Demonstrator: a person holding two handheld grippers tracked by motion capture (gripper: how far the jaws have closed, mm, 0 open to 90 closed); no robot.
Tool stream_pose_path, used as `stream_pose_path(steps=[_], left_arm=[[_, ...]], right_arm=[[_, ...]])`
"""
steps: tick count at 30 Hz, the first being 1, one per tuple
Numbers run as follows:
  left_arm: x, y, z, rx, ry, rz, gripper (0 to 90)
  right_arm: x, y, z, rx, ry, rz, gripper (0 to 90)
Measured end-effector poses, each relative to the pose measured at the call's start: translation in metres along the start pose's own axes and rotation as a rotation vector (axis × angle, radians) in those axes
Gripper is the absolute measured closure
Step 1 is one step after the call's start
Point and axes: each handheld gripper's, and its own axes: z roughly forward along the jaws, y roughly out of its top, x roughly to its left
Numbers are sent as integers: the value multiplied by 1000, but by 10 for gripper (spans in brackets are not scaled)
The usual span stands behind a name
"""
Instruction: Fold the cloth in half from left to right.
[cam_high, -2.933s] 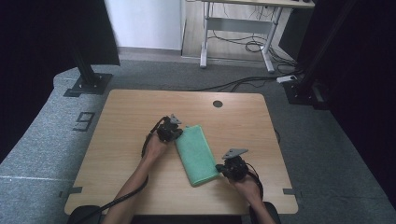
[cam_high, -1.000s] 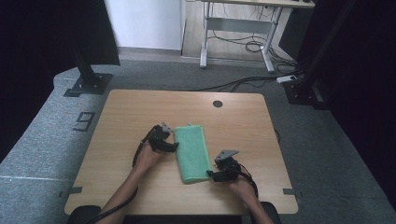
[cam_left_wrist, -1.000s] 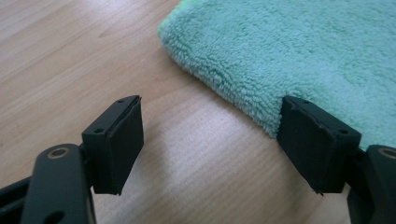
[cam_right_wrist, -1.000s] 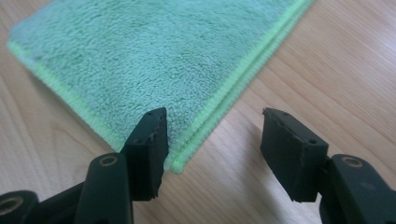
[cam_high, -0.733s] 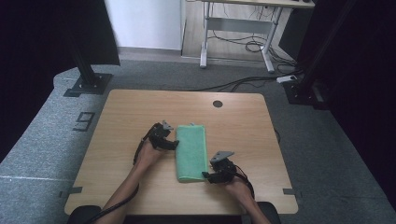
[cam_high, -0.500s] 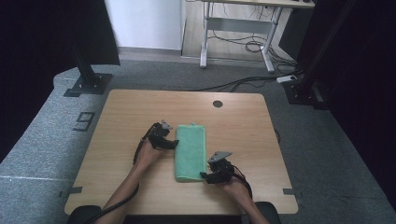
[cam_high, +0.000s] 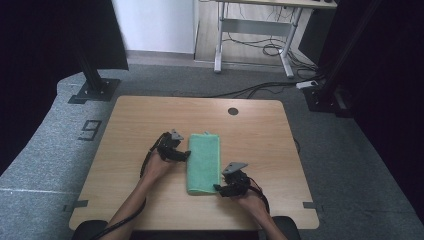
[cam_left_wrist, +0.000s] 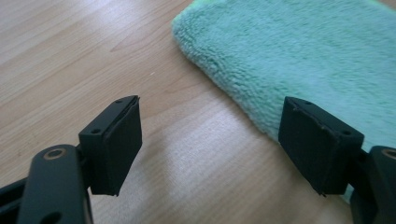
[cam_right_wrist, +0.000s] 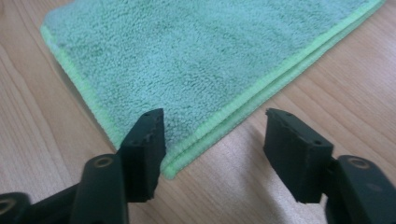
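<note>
A folded green towel (cam_high: 204, 162) lies flat on the table (cam_high: 125, 120). The left gripper (cam_high: 186, 156) sits spread at the towel's left edge, holding nothing. The right gripper (cam_high: 218, 189), whose jaws have just been opening, straddles the towel's near right corner without pinching it. Best to back both straight away from the towel so it stays square.

From above, my tabletop (cam_high: 150, 125) is evenly lit while the frame's left and right edges fall into black. Close in, a pale glare sits on the wood at lower centre between my left tongs (cam_left_wrist: 210, 140), and the towel (cam_left_wrist: 303, 51) blurs toward the upper right.
</note>
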Motion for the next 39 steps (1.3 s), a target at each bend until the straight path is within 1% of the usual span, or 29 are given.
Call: stream_pose_path(steps=[2, 3, 4, 5, 6, 7, 9, 10, 11, 14, 15, 16, 18, 19, 21, 22, 23, 25, 26, 27, 28, 29, 30, 32, 33, 34, 35, 37, 39], left_arm=[[-2, -1, -5, -5, -15, 2, 198], [-2, -1, -5, -5, -15, 2, 192], [-5, -3, -10, -10, -22, 8, 188], [-5, -3, -10, -10, -22, 8, 184], [-6, -5, -13, -12, -28, 10, 184], [-7, -6, -16, -16, -35, 10, 172], [-9, -8, -22, -24, -46, 7, 168], [-12, -11, -28, -29, -57, 10, 158], [-13, -13, -31, -28, -58, 18, 153], [-18, -20, -41, -38, -72, 12, 147], [-18, -20, -41, -38, -72, 12, 147], [-20, -25, -47, -47, -90, 2, 145], [-22, -31, -52, -50, -97, -5, 145], [-22, -31, -52, -50, -97, -5, 145], [-24, -37, -56, -49, -98, -8, 144], [-26, -43, -60, -45, -98, -11, 143], [-26, -43, -60, -45, -98, -11, 138], [-28, -52, -65, -37, -86, -7, 136], [-28, -52, -65, -37, -86, -7, 135], [-28, -58, -68, -33, -80, -12, 130], [-28, -58, -68, -33, -80, -12, 126], [-28, -61, -70, -33, -78, -17, 126], [-29, -66, -73, -35, -78, -26, 118], [-29, -70, -75, -34, -76, -27, 114], [-29, -71, -76, -32, -72, -24, 105], [-31, -76, -78, -25, -57, -15, 86], [-31, -76, -78, -25, -57, -15, 78], [-31, -82, -80, -16, -40, -6, 67], [-31, -85, -81, -11, -33, -4, 48]], right_arm=[[-2, 0, -1, -10, 2, 6, 353], [-2, 0, -1, -10, 2, 6, 353], [-4, 1, -5, -26, -2, 18, 326], [-4, 1, -5, -26, -2, 18, 326], [-5, 1, -6, -33, -6, 23, 318], [-8, 1, -10, -53, -13, 37, 291], [-11, 1, -12, -63, -21, 41, 273], [-12, 0, -14, -67, -24, 46, 261], [-13, 0, -14, -69, -25, 50, 252], [-18, -1, -17, -75, -31, 56, 235], [-18, -1, -17, -75, -31, 56, 235], [-20, -1, -19, -74, -42, 53, 212], [-23, -2, -22, -81, -51, 59, 189], [-25, -2, -23, -85, -55, 64, 177], [-27, -3, -24, -88, -58, 66, 164], [-30, -4, -28, -96, -66, 78, 142], [-32, -5, -29, -96, -71, 79, 140], [-35, -7, -32, -98, -81, 88, 135], [-35, -7, -32, -98, -81, 88, 135], [-39, -9, -34, -102, -89, 95, 122], [-39, -9, -34, -102, -89, 95, 122], [-40, -10, -35, -99, -92, 101, 104], [-43, -12, -36, -90, -106, 105, 56], [-44, -13, -36, -87, -110, 104, 43], [-46, -15, -37, -83, -114, 107, 30], [-48, -18, -38, -77, -122, 114, 0], [-49, -19, -38, -76, -124, 117, 0], [-51, -21, -38, -74, -128, 118, 0], [-53, -24, -38, -68, -138, 115, 0]])
